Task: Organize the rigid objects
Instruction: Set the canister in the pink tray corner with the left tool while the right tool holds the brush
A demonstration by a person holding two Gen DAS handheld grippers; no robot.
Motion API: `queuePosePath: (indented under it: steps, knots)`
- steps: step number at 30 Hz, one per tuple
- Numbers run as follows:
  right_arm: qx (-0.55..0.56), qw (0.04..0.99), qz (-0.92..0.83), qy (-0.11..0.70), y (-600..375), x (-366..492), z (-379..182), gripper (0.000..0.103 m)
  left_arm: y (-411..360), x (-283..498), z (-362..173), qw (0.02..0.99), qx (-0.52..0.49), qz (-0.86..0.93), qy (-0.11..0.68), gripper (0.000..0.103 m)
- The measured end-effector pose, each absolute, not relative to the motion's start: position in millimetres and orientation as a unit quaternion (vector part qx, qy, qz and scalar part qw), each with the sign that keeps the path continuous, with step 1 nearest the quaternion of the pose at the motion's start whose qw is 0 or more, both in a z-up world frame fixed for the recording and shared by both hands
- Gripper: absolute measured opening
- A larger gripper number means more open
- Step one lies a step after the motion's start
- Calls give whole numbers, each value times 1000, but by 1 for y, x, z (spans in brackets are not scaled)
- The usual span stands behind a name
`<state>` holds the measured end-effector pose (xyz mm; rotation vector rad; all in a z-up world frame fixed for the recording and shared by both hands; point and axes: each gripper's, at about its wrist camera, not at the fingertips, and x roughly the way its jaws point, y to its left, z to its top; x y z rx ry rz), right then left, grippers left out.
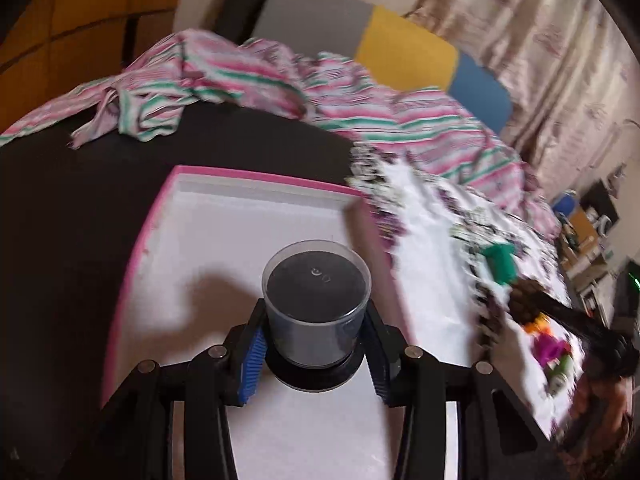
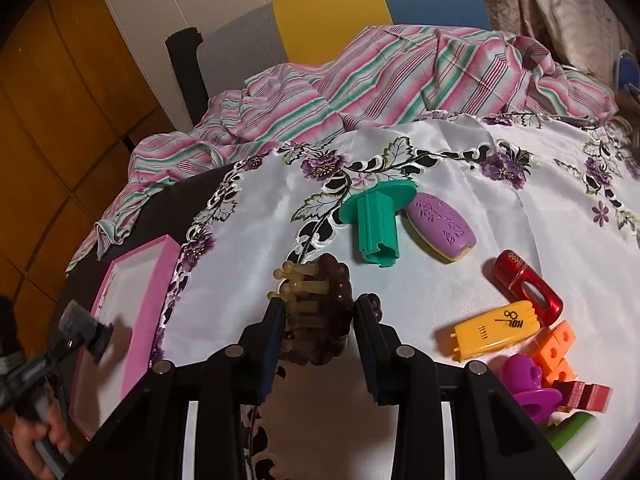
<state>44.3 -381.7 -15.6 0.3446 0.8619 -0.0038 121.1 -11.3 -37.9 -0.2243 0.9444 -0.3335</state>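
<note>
My left gripper (image 1: 314, 320) is shut on a clear round container with a black base (image 1: 316, 292), held just above the pink-rimmed white tray (image 1: 224, 216). From the right wrist view, the same container (image 2: 78, 322) hangs over the tray's near part (image 2: 148, 280), with a hand below it. My right gripper (image 2: 320, 312) is shut on a dark brown brush with beige pegs (image 2: 336, 292), over the white embroidered cloth (image 2: 480, 208). The brush (image 1: 522, 300) also shows, blurred, at the right of the left wrist view.
On the cloth lie a green spool piece (image 2: 376, 224), a purple oval case (image 2: 442, 226), a red case (image 2: 528, 284), a yellow piece (image 2: 494, 330), orange blocks (image 2: 556, 350) and more toys at the right edge. Striped fabric (image 2: 400, 76) is bunched behind, before a chair back (image 2: 328, 12).
</note>
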Motion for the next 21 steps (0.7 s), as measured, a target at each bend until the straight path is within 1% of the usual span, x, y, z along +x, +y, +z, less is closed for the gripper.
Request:
queuePosePath:
  steps: [4, 14, 18, 21]
  knots:
    - [161, 894, -5, 418, -382, 46, -17, 35, 5, 158, -51, 862, -113, -132, 477, 44]
    - [152, 897, -8, 415, -381, 49, -18, 35, 19, 211, -58, 878, -70, -59, 470, 45]
    - [151, 897, -10, 416, -382, 49, -19, 35, 24, 209, -58, 883, -57, -38, 465, 48]
    - [150, 897, -12, 416, -382, 49, -19, 35, 29, 197, -54, 885, -70, -43, 458, 48]
